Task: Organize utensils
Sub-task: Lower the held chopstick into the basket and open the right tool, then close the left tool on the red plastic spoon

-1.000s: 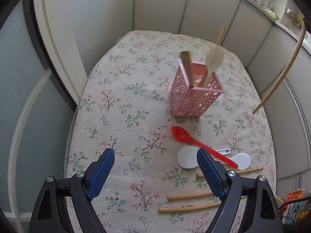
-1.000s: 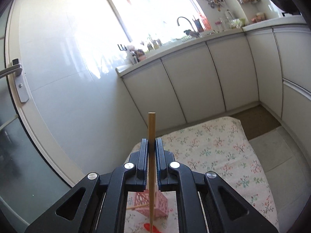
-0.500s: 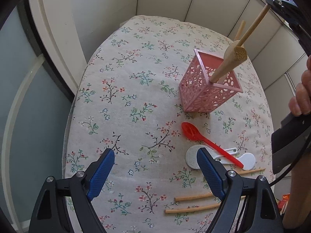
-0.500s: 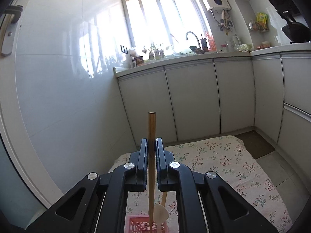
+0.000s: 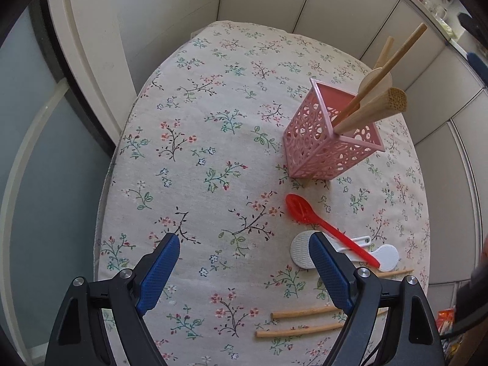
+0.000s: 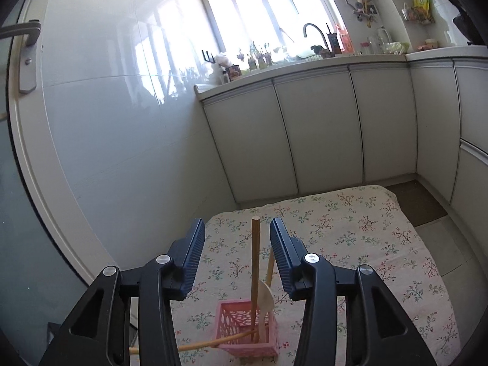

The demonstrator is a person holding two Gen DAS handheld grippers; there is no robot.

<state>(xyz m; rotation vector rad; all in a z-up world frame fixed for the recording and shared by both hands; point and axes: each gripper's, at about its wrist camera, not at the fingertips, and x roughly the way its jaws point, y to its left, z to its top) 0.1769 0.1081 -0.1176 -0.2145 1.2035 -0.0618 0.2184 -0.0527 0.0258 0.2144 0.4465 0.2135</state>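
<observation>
A pink lattice utensil holder (image 5: 331,140) stands on the floral tablecloth (image 5: 213,140). It holds wooden sticks (image 5: 393,56) and a pale wooden spoon (image 5: 370,84). In the right wrist view the holder (image 6: 247,332) is below my right gripper (image 6: 236,251), which is open, with a wooden stick (image 6: 255,271) standing free between the fingers. My left gripper (image 5: 244,270) is open and empty above the near cloth. A red slotted spoon (image 5: 323,225), white rice paddles (image 5: 300,248) and loose wooden chopsticks (image 5: 305,331) lie by its right finger.
White cabinet doors (image 6: 320,131) line the far side and right of the table. A tiled wall and door frame (image 5: 91,70) stand at the left. A kitchen counter with sink tap (image 6: 314,30) is behind.
My right gripper has opened and let go of the wooden stick, which now stands in the pink holder. The left gripper has shifted slightly closer to the table.
</observation>
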